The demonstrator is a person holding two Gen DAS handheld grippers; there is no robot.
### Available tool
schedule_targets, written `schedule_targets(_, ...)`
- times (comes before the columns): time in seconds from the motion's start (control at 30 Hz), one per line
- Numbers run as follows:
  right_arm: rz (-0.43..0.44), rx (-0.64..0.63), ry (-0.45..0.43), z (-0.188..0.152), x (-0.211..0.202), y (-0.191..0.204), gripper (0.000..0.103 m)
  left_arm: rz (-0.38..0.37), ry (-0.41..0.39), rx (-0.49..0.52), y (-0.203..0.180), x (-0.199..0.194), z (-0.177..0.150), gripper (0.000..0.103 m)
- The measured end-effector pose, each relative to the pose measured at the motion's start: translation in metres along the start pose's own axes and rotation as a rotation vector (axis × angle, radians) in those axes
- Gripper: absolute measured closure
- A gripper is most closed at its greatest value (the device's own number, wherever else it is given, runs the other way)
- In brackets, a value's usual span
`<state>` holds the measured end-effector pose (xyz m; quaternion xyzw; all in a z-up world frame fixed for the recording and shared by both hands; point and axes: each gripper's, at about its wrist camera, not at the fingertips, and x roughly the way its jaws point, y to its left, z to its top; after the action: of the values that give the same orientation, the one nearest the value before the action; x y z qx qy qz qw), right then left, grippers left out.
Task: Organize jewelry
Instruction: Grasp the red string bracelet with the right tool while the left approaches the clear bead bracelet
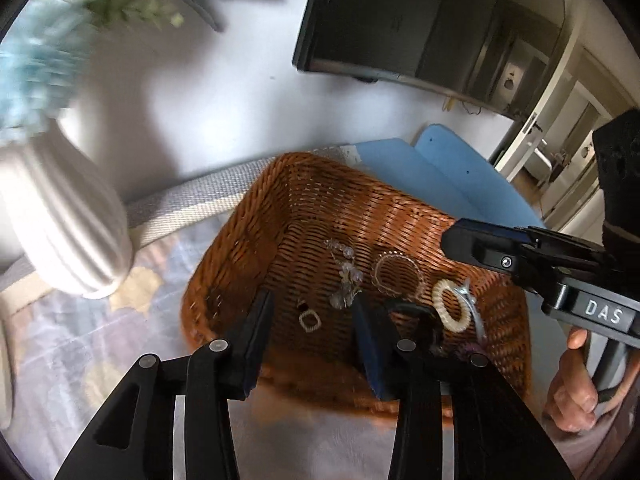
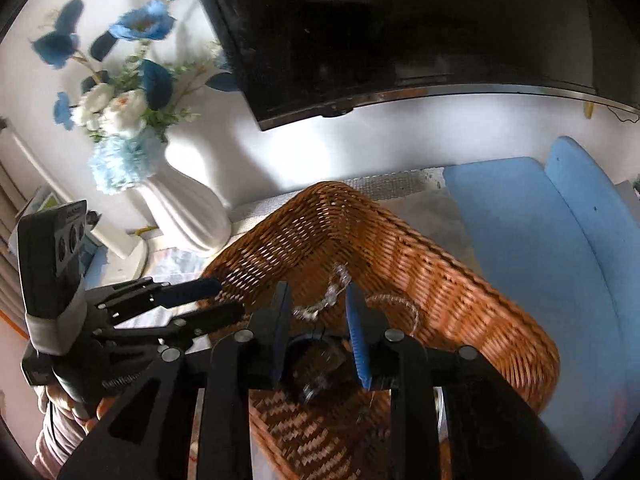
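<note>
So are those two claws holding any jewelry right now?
No. Left gripper and right gripper both hang open over the basket; nothing is pinched.

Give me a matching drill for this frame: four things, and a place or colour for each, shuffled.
Things:
1. basket
2. vase
3. cream ring
4. cushion

Places or colours:
A. blue
B. lying inside the basket
C. white, ribbed, holding flowers
D. brown wicker

Pairs: 1-D, 2-C, 3-B, 4-A
</note>
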<state>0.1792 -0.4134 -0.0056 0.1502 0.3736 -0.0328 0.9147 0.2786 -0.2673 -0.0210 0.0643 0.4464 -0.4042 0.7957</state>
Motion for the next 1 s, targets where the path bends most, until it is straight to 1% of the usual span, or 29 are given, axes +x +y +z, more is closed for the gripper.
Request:
schedule_targets(0.13, 0.022, -0.015, -0.019, -0.010, -0.019, 0.014, 0.072, 0.017, -0.027, 0.010, -0.001, -0.031, -0.011, 0.060)
schedule_targets(0.27, 0.038, -0.068, -0.026, -0.019, -0.037, 0.044, 0.072, 0.038, -0.069, 0.001, 0.002, -0.067, -0.025, 0.060)
schedule_targets(0.37, 0.071, -0.105, -0.028, -0.029, -0.050, 0.068, 0.072, 0.031, -0.097, -0.016, 0.006, -0.091, -0.036, 0.060)
schedule_targets(0.43, 0.096, -0.130, -0.020, -0.043, -0.056, 0.083, 0.072, 0.036, -0.122, -0.021, 0.010, -0.109, -0.049, 0.060)
schedule_targets(0.53, 0.119, -0.157, 0.010, -0.067, -0.053, 0.098, 0.072, 0.058, -0.137, -0.046, 0.016, -0.124, -0.075, 0.060)
schedule_targets(0.6, 0.133, -0.179, 0.049, -0.087, -0.044, 0.108, 0.072, 0.071, -0.139, -0.071, 0.024, -0.126, -0.095, 0.060)
schedule_targets(0.67, 0.125, -0.211, 0.089, -0.109, -0.030, 0.118, 0.072, 0.091, -0.121, -0.094, 0.033, -0.124, -0.111, 0.060)
schedule_targets(0.73, 0.123, -0.232, 0.124, -0.124, -0.017, 0.124, 0.072, 0.119, -0.093, -0.125, 0.044, -0.112, -0.126, 0.060)
schedule_targets(0.83, 0.112, -0.290, 0.178, -0.147, 0.004, 0.139, 0.072, 0.137, -0.080, -0.163, 0.061, -0.097, -0.141, 0.060)
schedule_targets(0.87, 0.099, -0.314, 0.189, -0.153, 0.009, 0.142, 0.072, 0.131, -0.075, -0.182, 0.067, -0.092, -0.146, 0.060)
schedule_targets(0.93, 0.058, -0.378, 0.203, -0.165, 0.017, 0.153, 0.072, 0.094, -0.063, -0.210, 0.075, -0.084, -0.154, 0.060)
schedule_targets(1.0, 0.015, -0.449, 0.205, -0.177, 0.024, 0.163, 0.072, 0.080, -0.062, -0.219, 0.081, -0.077, -0.158, 0.060)
